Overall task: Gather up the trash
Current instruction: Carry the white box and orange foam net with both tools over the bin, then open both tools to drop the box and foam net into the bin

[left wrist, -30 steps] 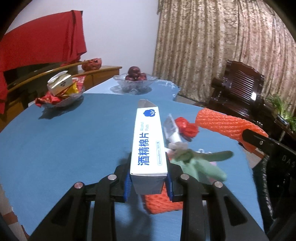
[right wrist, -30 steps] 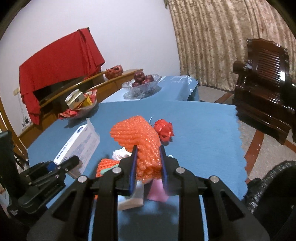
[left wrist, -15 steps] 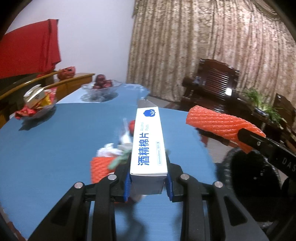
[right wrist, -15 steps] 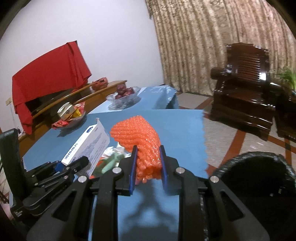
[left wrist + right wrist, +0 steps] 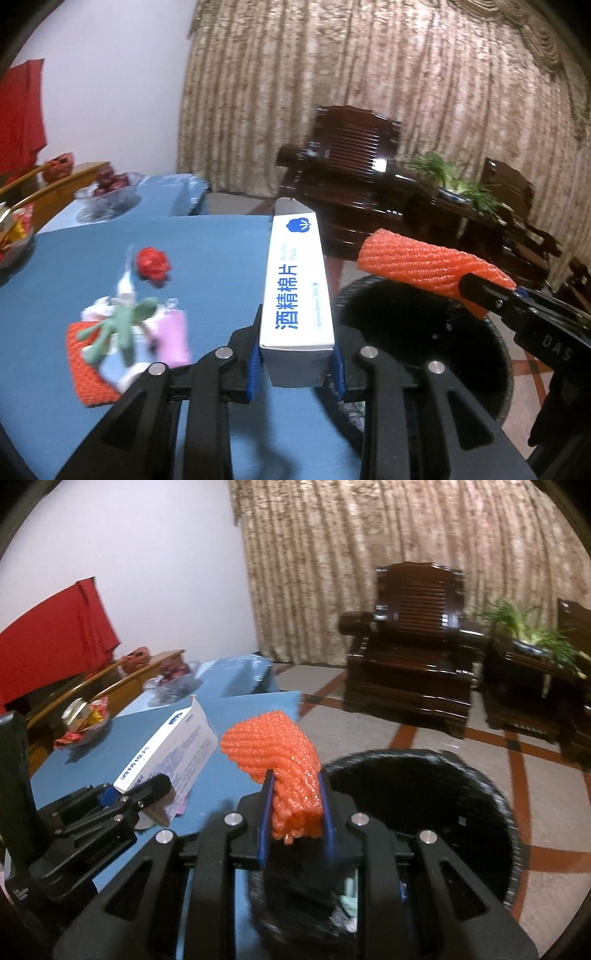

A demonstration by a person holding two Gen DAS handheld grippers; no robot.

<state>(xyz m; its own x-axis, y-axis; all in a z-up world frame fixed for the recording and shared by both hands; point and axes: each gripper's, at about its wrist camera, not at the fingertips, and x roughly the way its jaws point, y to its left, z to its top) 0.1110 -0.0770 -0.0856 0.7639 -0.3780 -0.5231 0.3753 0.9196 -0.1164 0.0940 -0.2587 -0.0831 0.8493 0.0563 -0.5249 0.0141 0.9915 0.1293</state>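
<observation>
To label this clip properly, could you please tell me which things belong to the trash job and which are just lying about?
Job:
- alcohol pad box in left tool
- orange foam net in right tool
- black bin
- trash pile

Lying about:
- fruit bowl
- armchair
- plant

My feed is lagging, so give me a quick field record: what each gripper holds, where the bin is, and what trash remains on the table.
left gripper: jaws shut on white alcohol pads box
right gripper: jaws shut on orange foam net, above the bin
bin: black-lined, on the floor beside the blue table
left on table: red crumpled wrapper; pile with second orange net, green scrap, pink piece
</observation>
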